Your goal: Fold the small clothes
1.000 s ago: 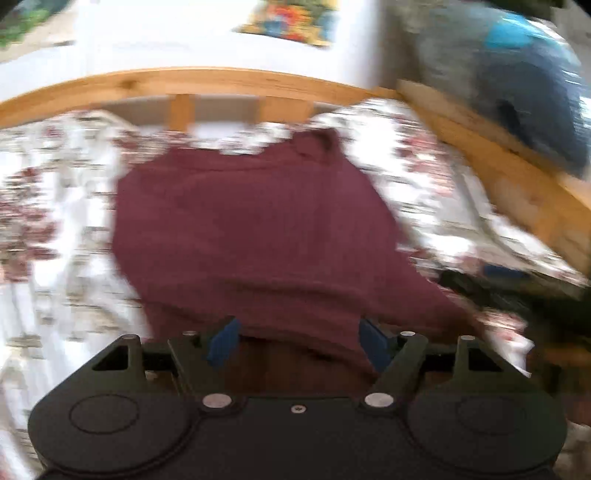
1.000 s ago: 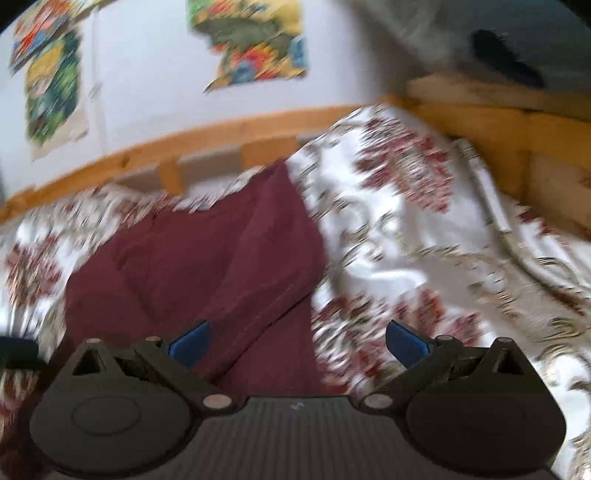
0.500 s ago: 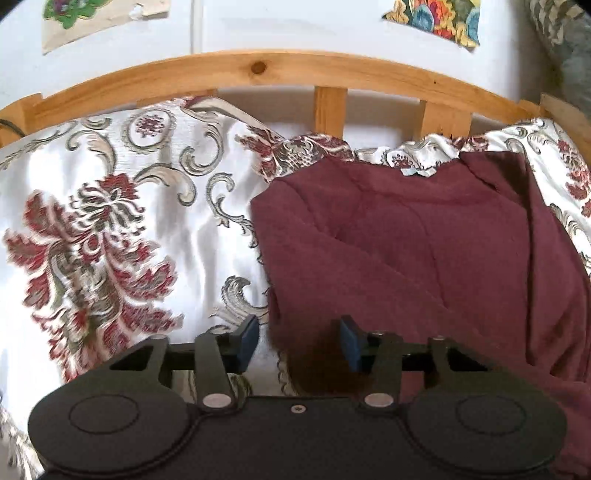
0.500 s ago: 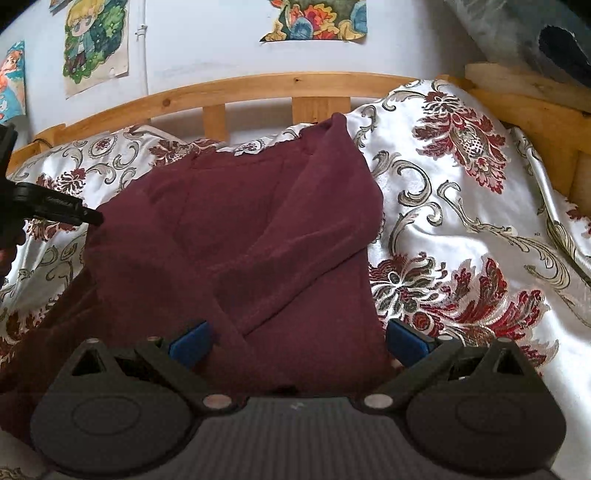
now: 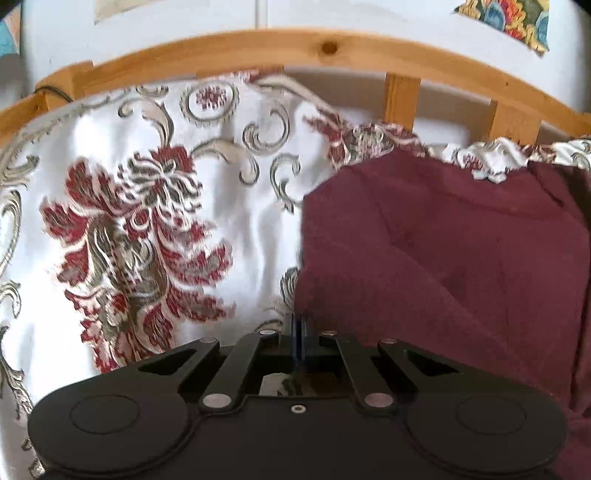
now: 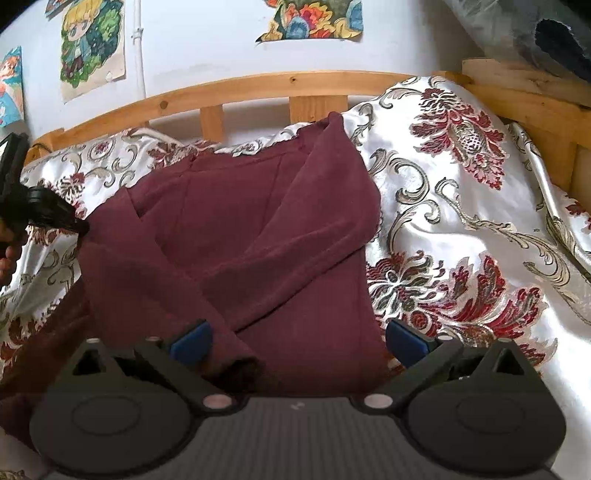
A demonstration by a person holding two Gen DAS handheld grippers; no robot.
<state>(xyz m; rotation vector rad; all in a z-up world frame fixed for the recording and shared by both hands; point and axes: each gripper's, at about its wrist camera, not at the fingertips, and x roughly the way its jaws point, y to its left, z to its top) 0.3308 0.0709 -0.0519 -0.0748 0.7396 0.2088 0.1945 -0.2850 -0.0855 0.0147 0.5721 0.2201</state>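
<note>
Both tongs at sweater (image 6: 236, 236) edges, seemingly.

floral bedspread (image 5: 155, 229) | wooden bed rail (image 6: 258, 86) | wall posters (image 6: 314, 20), possibly cartoons

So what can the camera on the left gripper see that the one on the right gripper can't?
Only the left wrist view shows the left gripper up close, its blue pads shut at the left edge of the maroon sweater; whether cloth is pinched is hidden.

Only the right wrist view shows the open right gripper over the sweater's folded sleeve, the cartoon drawing on the wall, and a hand at the left edge.

Both show the sweater, the flowered bedspread and the wooden bed rail.
</note>
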